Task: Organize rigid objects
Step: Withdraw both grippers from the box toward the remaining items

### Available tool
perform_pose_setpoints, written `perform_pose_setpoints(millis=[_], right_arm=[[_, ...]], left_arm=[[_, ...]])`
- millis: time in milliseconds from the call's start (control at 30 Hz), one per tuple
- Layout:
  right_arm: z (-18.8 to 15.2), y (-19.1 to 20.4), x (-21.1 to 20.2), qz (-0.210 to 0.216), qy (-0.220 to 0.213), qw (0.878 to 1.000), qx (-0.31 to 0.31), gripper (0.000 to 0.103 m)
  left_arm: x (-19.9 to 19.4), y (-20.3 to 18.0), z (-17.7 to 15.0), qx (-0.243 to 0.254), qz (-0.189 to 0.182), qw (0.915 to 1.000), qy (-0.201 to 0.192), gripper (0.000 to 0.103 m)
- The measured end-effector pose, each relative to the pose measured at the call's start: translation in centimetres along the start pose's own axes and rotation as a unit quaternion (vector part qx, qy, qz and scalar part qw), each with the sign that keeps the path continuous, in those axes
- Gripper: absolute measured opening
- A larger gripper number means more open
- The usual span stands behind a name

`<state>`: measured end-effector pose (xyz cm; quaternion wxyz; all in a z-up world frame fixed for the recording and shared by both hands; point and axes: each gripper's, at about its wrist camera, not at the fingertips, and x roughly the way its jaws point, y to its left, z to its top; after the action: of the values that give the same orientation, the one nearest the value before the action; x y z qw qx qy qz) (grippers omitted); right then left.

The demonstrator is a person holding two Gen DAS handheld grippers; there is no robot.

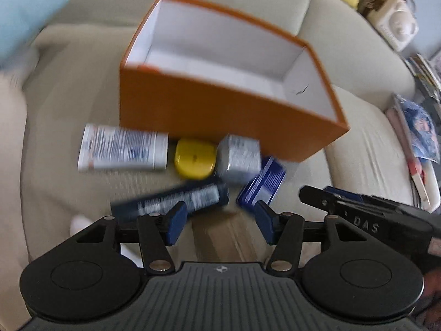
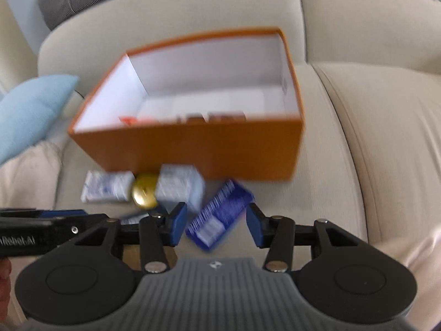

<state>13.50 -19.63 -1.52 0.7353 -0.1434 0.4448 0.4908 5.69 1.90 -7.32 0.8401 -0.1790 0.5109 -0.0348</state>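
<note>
Orange cardboard box [image 1: 215, 115] sits open on the beige sofa cushion [image 1: 69, 88], with small packages, a yellow round case [image 1: 194, 162] and a blue carton [image 2: 220, 216] just before it. Left tool [image 1: 219, 222] and right tool [image 2: 216, 224] hang in front of those, jaws apart, gripping nothing.

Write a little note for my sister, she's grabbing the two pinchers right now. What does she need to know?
Left gripper: open, holding nothing.
Right gripper: open, holding nothing, the blue box just below it.
Orange box sits on the sofa; a few things already lie inside.
Still outside, in front of it: white tube, yellow case, grey box, dark tube, blue box.
Left to do: put those five in the orange box.
</note>
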Motion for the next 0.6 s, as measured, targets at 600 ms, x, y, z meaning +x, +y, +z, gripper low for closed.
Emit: perform_pose_setpoints(millis=[600], right_arm=[[-3.8,-1.2,0.6,-0.025,0.042,0.999,0.006,0.035]], left_arm=[[3.4,-2.0,-2.4,0.001,-0.008,0.9994,0.034,0.03]])
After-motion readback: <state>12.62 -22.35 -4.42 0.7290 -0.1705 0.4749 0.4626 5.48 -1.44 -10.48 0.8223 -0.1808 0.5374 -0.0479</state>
